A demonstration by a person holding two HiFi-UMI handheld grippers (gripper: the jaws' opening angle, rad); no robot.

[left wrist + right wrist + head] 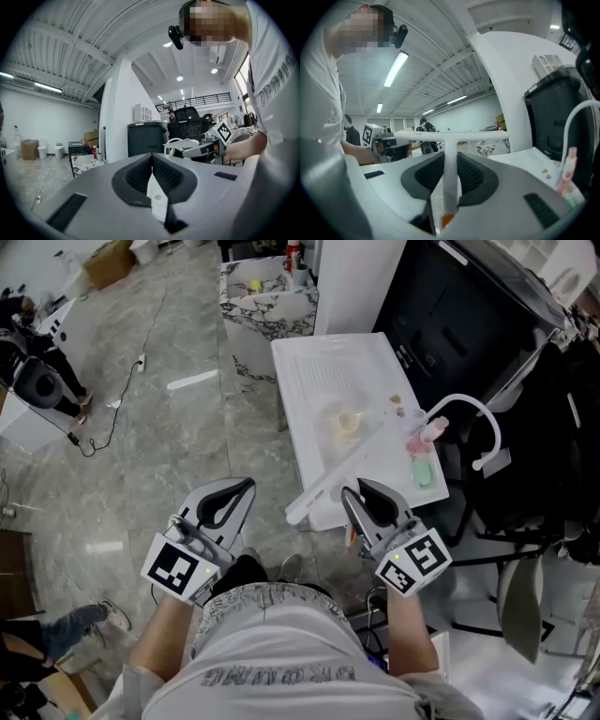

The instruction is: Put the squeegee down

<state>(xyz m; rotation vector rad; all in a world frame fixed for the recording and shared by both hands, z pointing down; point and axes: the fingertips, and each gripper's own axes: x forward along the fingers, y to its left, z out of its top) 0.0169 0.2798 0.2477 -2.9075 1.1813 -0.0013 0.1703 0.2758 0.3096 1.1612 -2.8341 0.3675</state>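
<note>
While the task stands unfinished, the lot reads as follows.

Item, squeegee (328, 482): white, T-shaped, long blade bar on a slim stem. It is carried in the air and not set down. In the head view the bar slants across the near corner of the sink top (319, 371), one end hanging out past its edge.

Item, right gripper (361, 491): jaws clamped on the squeegee's stem, pads pressing from both sides, bar crosswise ahead of them.

Item, left gripper (249, 484): jaws pressed together at the tips, nothing between them. Held over the floor, well apart from the sink top.

Fixtures on the sink top: white arched faucet (464, 404), pink bottle (429, 432), green object (424, 472) beside it, and a small pale object (347, 423) near the middle.

Hazards, as judged:
- Letting go here would probably send the squeegee off the corner to the stone floor, since part of the bar overhangs the edge.
- Opening the jaws before the bar rests on the surface risks a bounce or slide on the smooth top.
- Swinging the long bar inward could knock the pink bottle or the pale object.
</note>
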